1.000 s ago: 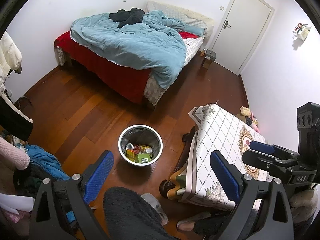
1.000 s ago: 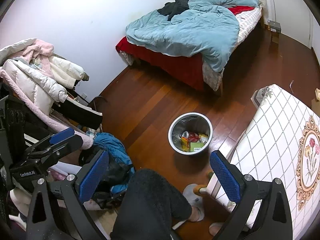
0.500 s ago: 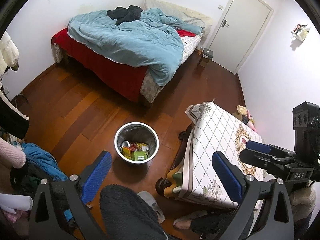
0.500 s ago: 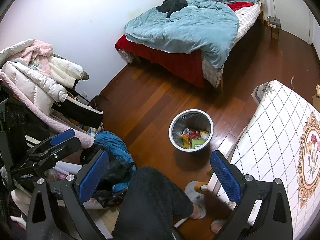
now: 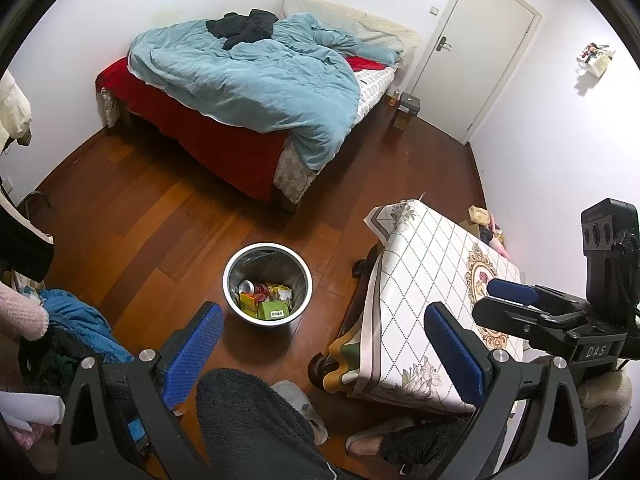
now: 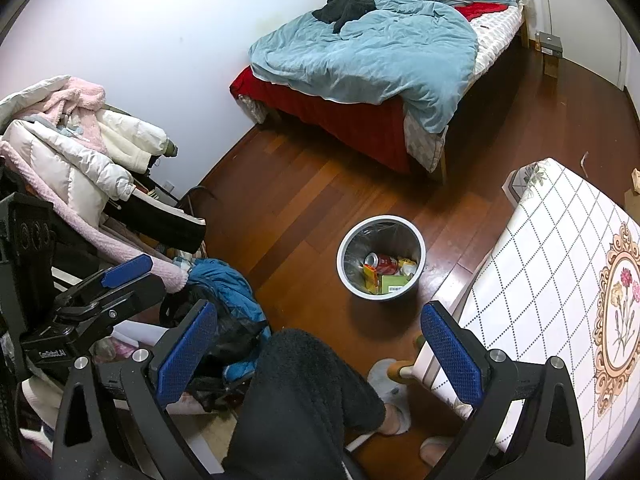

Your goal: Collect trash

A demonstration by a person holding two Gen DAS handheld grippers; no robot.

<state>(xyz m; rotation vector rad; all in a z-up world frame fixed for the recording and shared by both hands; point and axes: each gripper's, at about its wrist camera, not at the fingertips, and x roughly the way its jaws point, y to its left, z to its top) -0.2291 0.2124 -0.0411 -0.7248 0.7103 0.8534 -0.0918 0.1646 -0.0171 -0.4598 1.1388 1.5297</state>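
Both grippers are hanging high over a wooden floor (image 5: 132, 208), looking down; bare boards are lying open ahead of them between the bed (image 5: 248, 92) far in front and the bin (image 5: 267, 284) just ahead of the fingers. The table (image 5: 432, 280), in a white diamond-print cloth, is standing ahead and right of the left gripper (image 5: 324, 344), its near corner overhanging beside the bin. A heap of coats (image 6: 68, 152) is crowding the left of the right gripper (image 6: 320, 344). A white door (image 5: 476, 52) is closing the far right corner. The left gripper is gaping wide and holding nothing; the right gripper is spread just as wide, also empty. The bin is holding the trash: a red can (image 6: 382, 263), a green box (image 5: 274, 310) with a barcode, and yellow packets (image 5: 250, 303). "DAS" is showing on the right gripper's body in the left view; "GenRobot.AI" is reading on the left gripper's body in the right view.
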